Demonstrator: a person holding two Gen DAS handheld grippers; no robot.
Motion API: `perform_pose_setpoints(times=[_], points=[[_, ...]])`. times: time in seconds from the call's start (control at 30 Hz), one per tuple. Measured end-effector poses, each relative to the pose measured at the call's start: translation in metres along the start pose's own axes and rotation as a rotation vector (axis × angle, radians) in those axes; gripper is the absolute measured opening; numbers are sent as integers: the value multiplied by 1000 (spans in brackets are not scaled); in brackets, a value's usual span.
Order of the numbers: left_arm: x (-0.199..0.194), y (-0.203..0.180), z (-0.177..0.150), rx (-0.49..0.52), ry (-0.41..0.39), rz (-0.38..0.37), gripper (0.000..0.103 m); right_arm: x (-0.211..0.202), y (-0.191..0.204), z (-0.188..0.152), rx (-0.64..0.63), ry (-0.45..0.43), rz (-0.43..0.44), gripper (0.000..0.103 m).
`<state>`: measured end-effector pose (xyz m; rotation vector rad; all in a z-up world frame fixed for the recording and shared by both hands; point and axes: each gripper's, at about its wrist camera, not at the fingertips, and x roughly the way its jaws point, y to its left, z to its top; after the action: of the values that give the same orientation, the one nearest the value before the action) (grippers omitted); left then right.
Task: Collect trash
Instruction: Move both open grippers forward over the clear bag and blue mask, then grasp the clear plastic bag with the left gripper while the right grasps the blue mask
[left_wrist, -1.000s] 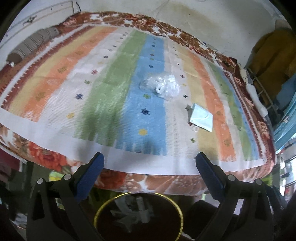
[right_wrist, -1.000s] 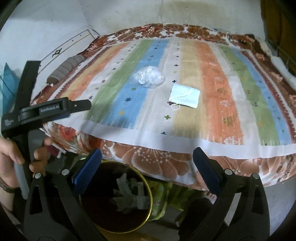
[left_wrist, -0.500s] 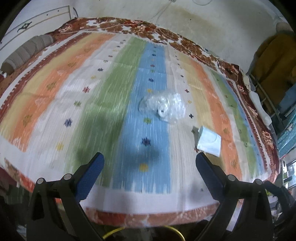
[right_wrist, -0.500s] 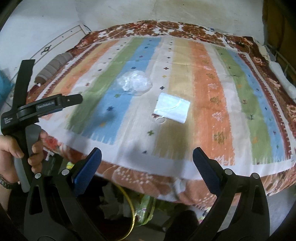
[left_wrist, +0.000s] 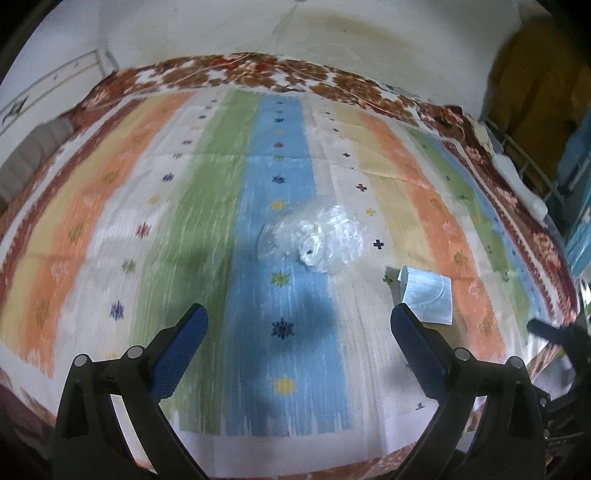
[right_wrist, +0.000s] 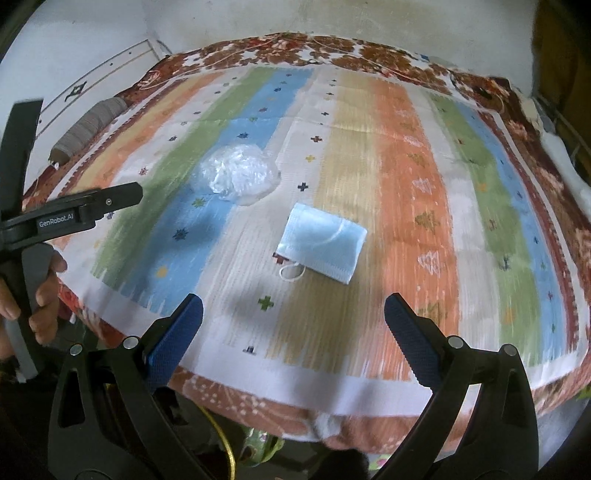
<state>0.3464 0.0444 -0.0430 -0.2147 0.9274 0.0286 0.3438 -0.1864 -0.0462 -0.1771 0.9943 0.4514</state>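
On a striped bed cover (left_wrist: 207, 206), a crumpled clear plastic bag (left_wrist: 314, 240) lies just beyond the empty, wide-spread left gripper (left_wrist: 299, 317), while a folded blue face mask (right_wrist: 323, 243) lies right of it, ahead of the equally spread right gripper (right_wrist: 293, 314).

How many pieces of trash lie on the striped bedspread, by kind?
Crumpled clear plastic bag: 1
Blue face mask: 1
Total: 2
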Motion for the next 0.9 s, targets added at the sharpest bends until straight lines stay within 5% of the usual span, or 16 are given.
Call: perform_pose_setpoints(times=[0.17,0.6,0.77,0.9], points=[[15,-4,7,40,24,-4,97,19,8,2,-151,26,-8,94],[69,-2,39,34,60,5,97,55,9,12,-305,51,-3,94],[91,11,51,-68,95,-34,97,83,15,17,-408,123,-2,94],[103,8,57,-55,87,-7,97,102,10,23,-442,146,-22,94]])
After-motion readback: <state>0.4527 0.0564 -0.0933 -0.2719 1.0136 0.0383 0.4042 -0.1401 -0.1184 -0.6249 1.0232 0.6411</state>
